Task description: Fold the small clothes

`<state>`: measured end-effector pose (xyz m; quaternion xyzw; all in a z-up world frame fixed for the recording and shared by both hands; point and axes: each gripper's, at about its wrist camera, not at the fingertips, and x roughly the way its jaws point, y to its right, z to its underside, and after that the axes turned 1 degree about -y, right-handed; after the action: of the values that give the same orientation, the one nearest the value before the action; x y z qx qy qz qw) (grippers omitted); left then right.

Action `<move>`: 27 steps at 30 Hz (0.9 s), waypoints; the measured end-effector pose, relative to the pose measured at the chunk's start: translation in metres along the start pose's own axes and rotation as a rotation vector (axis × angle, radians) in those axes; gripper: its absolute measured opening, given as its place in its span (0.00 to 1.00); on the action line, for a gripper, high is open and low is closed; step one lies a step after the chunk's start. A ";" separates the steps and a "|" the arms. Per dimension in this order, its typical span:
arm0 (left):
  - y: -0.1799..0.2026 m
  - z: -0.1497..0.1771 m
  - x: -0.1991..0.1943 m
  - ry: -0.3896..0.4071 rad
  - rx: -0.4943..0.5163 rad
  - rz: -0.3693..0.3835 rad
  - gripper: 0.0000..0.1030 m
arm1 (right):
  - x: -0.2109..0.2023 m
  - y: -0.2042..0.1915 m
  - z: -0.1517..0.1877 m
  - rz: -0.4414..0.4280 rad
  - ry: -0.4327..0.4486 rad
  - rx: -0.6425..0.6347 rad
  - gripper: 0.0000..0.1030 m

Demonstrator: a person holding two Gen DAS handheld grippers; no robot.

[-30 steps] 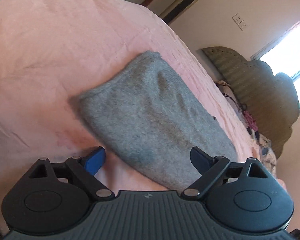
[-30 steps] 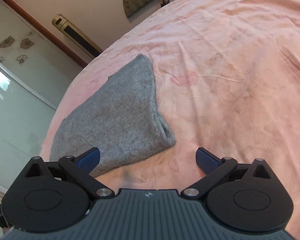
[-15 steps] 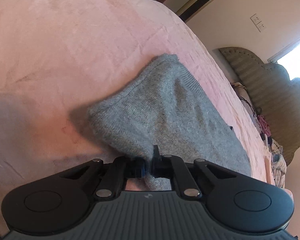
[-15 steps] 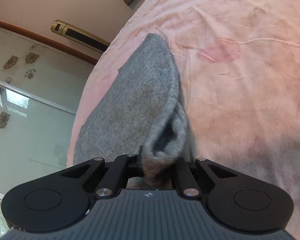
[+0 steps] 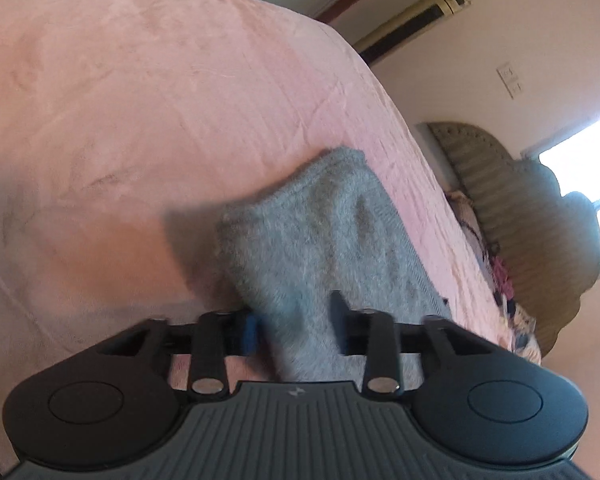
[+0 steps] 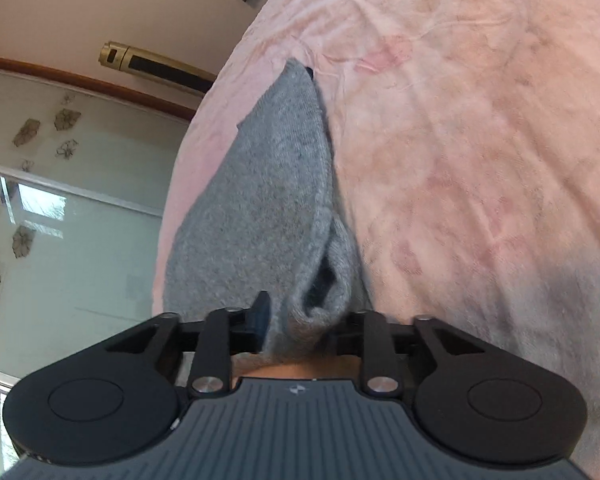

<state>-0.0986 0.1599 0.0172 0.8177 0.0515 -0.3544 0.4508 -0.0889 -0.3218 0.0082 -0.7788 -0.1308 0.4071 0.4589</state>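
One grey knitted garment lies on the pink bed, low in both frames. Half a second ago both hand-held grippers pinched its near edge; now left and right have parted, fabric loose between their fingers.

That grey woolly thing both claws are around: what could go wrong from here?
Three things might go wrong. The grey knit garment sits between the left gripper fingers with a visible gap, so it may slip out there. The right gripper has only a bunched open edge between its fingers, so the layers could separate and spoil the fold. If the two sides are lifted unevenly, the garment could drag and wrinkle the pink bedspread.
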 end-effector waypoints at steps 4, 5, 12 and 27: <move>0.004 -0.009 0.008 0.043 -0.050 -0.014 0.81 | -0.020 -0.028 -0.022 0.088 0.134 -0.147 0.90; 0.009 -0.009 0.012 0.041 -0.035 -0.035 0.74 | -0.020 -0.033 -0.029 0.084 0.148 -0.160 0.90; 0.037 0.000 0.033 0.022 0.105 -0.144 0.16 | 0.020 -0.077 -0.046 0.009 0.068 -0.276 0.90; 0.186 0.175 0.049 -0.001 1.159 0.030 0.06 | 0.086 -0.066 -0.079 -0.176 -0.130 -0.096 0.94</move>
<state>-0.0807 -0.0960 0.0569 0.9315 -0.1630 -0.3186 -0.0656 0.0359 -0.2842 0.0377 -0.7574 -0.2476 0.4079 0.4457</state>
